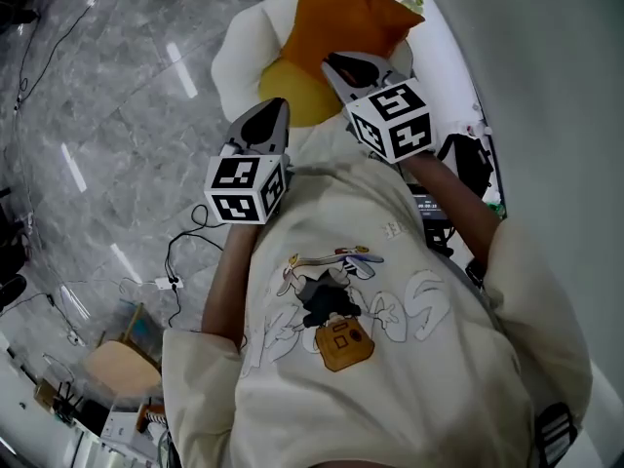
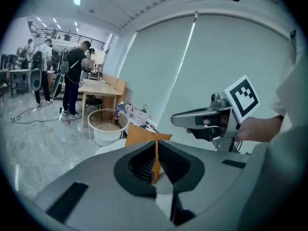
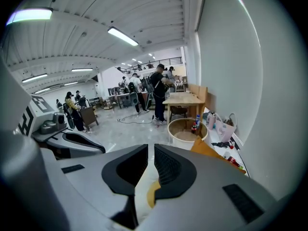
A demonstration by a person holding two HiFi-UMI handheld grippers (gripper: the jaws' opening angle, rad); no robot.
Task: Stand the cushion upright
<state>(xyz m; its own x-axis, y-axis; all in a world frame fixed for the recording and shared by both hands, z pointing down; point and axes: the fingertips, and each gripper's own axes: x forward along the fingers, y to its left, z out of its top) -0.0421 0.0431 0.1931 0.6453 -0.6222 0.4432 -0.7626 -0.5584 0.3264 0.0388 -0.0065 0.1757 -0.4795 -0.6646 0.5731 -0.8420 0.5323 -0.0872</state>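
Observation:
The orange cushion (image 1: 343,18) lies tilted on a white seat (image 1: 239,52), above a yellow cushion (image 1: 292,94). My left gripper (image 1: 276,105) hangs in the air near the yellow cushion's left edge, apart from the orange one. Its jaws are shut; in the left gripper view (image 2: 155,154) the orange cushion (image 2: 142,135) looks small beyond them, and a sliver of orange shows through their slit. My right gripper (image 1: 333,64) hovers at the cushion's lower edge, shut with nothing between its pads (image 3: 151,150). The orange cushion (image 3: 211,150) shows to the right of these jaws.
A round white tub-like table (image 2: 108,126) holding a bottle stands beyond the seat by the curtain wall. A wooden table (image 3: 185,99) and several people stand farther back. Cables (image 1: 180,247) lie on the marble floor at the left. A black bag (image 1: 468,164) sits by the wall.

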